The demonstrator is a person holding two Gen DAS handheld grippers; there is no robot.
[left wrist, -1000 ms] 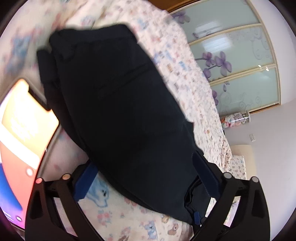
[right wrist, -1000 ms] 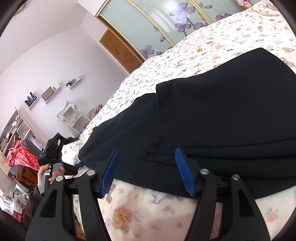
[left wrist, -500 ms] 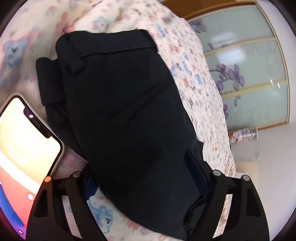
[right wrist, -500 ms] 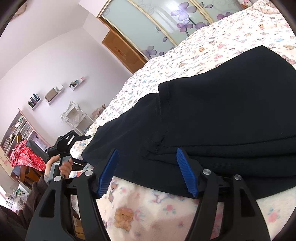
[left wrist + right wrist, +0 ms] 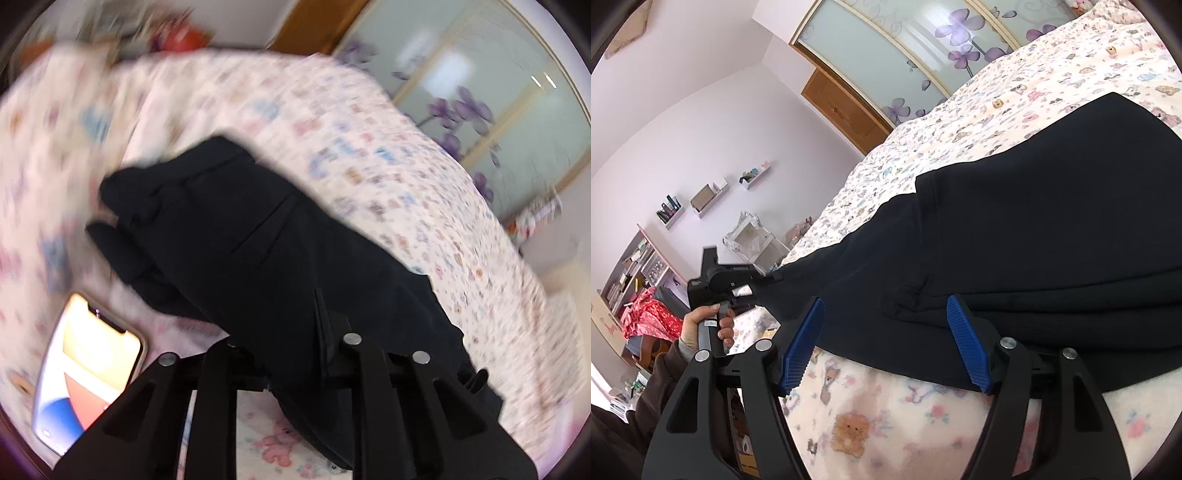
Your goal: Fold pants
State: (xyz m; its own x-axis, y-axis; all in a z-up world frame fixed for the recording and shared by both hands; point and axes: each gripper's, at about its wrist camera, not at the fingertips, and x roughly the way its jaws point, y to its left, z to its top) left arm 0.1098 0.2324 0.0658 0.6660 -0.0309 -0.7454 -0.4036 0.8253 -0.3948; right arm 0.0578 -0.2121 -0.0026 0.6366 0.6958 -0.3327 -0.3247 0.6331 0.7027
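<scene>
The pants [image 5: 280, 258] are spread on the bed [image 5: 388, 173], a dark, partly folded mass lying over a sheet printed with small bears and flowers. In the left wrist view the left tongs [image 5: 291, 332] are clenched on the near edge of the pants; their jaws have just been closing, with the cloth caught between them and hiding the pads. The picture is blurred. A phone [image 5: 88, 373] with a lit screen is seen at 8 o'clock, flat on the bed, just beside the pants' edge and near the tongs' left arm. Sliding doors [image 5: 517, 110] with purple flower prints stand at 2 o'clock beyond the bed.

In the right wrist view the right tongs [image 5: 884, 347] are released: the blue pads [image 5: 966, 347] stand wide apart at the pants' [image 5: 1034, 240] near edge, the cloth running between and behind them, not pinched. Stacked folds are seen at 3 o'clock, with a seamed hem crossing above the gap. At 9 o'clock the left hand [image 5: 707, 325] is seen holding the other gripper's handle, whose front meets a corner of the pants at the bed's edge. Behind it wall shelves [image 5: 701, 199], a bookcase [image 5: 631, 273] and a red cloth [image 5: 652, 319] are seen; a wooden door [image 5: 846, 110] lies at 11 o'clock.
</scene>
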